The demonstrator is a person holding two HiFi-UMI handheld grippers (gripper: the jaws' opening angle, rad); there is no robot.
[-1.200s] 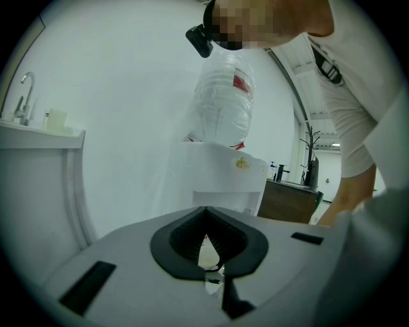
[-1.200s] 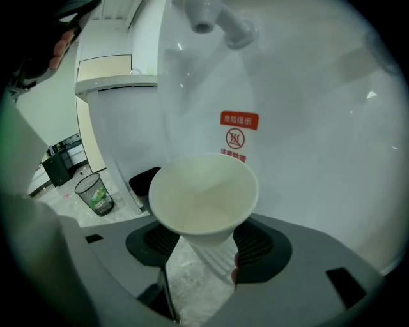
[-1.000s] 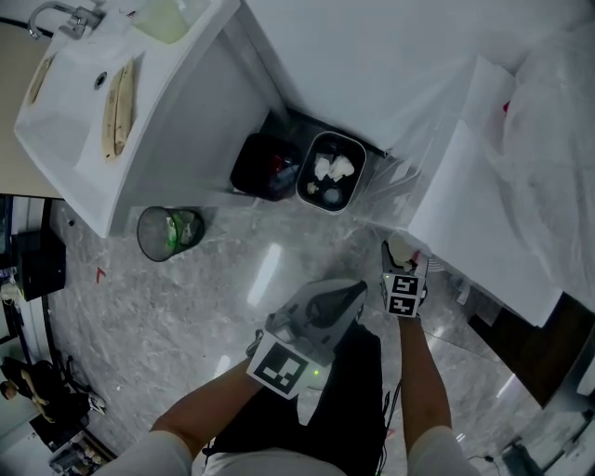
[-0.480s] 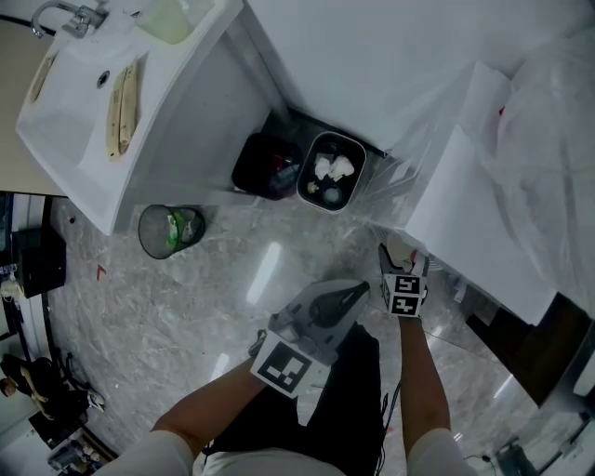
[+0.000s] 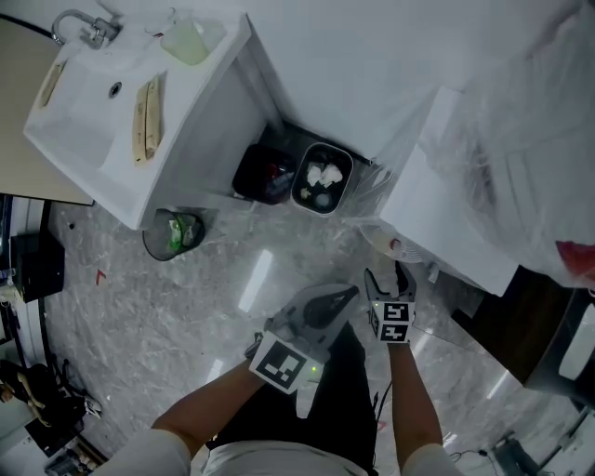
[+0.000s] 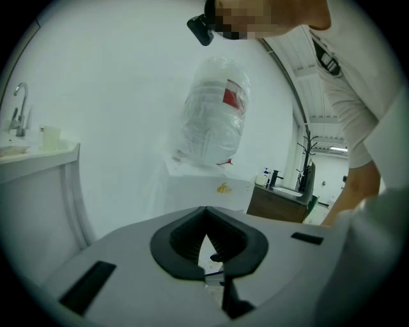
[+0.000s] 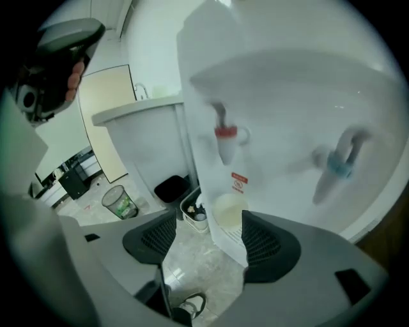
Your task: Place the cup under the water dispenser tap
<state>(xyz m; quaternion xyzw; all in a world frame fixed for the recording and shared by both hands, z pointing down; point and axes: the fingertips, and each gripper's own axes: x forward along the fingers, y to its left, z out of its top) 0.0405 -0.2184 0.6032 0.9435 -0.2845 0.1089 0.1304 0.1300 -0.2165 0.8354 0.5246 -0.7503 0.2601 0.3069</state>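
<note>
A pale paper cup (image 7: pixel 229 211) stands on the drip tray of the white water dispenser (image 7: pixel 275 96), right below the red tap (image 7: pixel 225 137); a blue tap (image 7: pixel 339 163) is to its right. My right gripper (image 7: pixel 208 233) is drawn back from the cup, and its jaws are opening with nothing between the pads. In the head view the cup (image 5: pixel 376 238) lies just beyond the right gripper (image 5: pixel 387 274). My left gripper (image 5: pixel 350 295) hangs beside it, shut and empty. The left gripper (image 6: pixel 206 233) faces the dispenser's plastic-wrapped bottle (image 6: pixel 214 121).
A white sink counter (image 5: pixel 191 121) with a faucet (image 5: pixel 84 26) fills the upper left. Below it stand a black bin (image 5: pixel 265 172), a grey bin (image 5: pixel 321 177) with rubbish and a wire basket (image 5: pixel 172 232). A dark wooden cabinet (image 5: pixel 521 316) is at the right.
The right gripper's jaws have spread off the cup, and it has lifted and pulled back from the dispenser. The left gripper has risen a little. The head camera has shifted.
</note>
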